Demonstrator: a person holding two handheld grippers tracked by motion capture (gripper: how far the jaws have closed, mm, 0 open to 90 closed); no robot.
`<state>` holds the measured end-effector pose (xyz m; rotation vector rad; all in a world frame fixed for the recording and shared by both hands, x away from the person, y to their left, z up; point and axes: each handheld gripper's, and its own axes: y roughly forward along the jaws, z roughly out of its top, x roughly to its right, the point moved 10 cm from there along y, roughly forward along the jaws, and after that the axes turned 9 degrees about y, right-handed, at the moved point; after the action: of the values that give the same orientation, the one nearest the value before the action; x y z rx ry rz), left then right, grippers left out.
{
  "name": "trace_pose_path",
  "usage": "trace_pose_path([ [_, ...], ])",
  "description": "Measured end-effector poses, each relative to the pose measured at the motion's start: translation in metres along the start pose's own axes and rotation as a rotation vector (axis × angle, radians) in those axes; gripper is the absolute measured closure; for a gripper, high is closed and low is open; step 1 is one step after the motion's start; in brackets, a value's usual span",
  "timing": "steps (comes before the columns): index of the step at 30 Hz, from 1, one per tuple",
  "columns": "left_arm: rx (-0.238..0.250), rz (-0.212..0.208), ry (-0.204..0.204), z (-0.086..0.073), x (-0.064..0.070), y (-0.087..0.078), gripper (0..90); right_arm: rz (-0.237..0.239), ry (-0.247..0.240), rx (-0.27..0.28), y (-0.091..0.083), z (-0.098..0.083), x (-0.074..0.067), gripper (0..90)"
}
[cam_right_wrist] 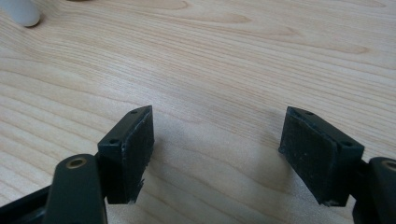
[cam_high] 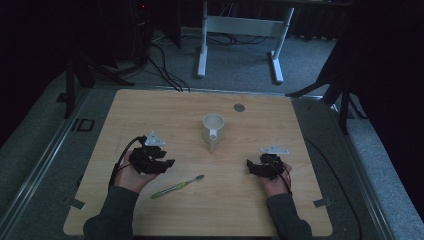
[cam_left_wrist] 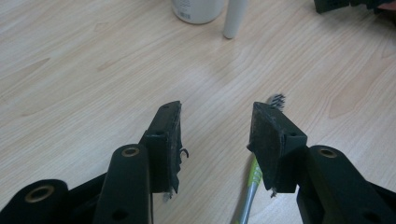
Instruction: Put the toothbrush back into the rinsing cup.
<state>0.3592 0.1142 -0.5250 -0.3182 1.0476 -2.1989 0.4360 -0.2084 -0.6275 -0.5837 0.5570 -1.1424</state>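
The green toothbrush [cam_high: 176,188] lies flat on the wooden table [cam_high: 260,210], in the lower middle of the high view. Its long axis runs diagonally: the dark bristle head points to the upper right of that view, toward the white mug [cam_high: 213,128], and the end of the handle points to the lower left, toward the person's left forearm.

The mug stands upright in the middle of the high view, a little above the toothbrush and well apart from it. Its handle is turned to the lower side of the frame. Its inside looks white, and I cannot tell if something is in it.

The left gripper [cam_high: 169,163] is at the left of the high view, just above the middle of the toothbrush. In the left gripper view the jaws are partly apart and nothing is between the pads. The toothbrush [cam_left_wrist: 254,179] passes under the right finger [cam_left_wrist: 271,140]; its bristles come out above this finger and its green handle shows below it. The gap between the two fingers holds only bare table. Whether the finger touches the brush I cannot tell.

The right gripper [cam_high: 251,167] is at the right of the high view, well apart from the toothbrush and the mug. In the right gripper view its jaws stand wide apart over bare wood, gripping nothing.
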Motion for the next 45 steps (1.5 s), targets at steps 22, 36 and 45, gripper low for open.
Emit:
trace_pose_path([
  [22, -0.063, -0.047, 0.059, 0.008, 0.010, 0.005, 57.1, 0.000, 0.000, 0.000, 0.000, 0.000, 0.000, 25.7],
  [36, -0.109, -0.068, 0.089, 0.011, 0.015, 0.009, 57.0, 0.001, -0.001, 0.000, 0.000, 0.000, 0.000, 25.7],
  [45, -0.139, -0.088, 0.107, 0.011, 0.017, 0.011, 57.1, 0.002, -0.001, 0.000, 0.000, 0.000, 0.000, 25.7],
])
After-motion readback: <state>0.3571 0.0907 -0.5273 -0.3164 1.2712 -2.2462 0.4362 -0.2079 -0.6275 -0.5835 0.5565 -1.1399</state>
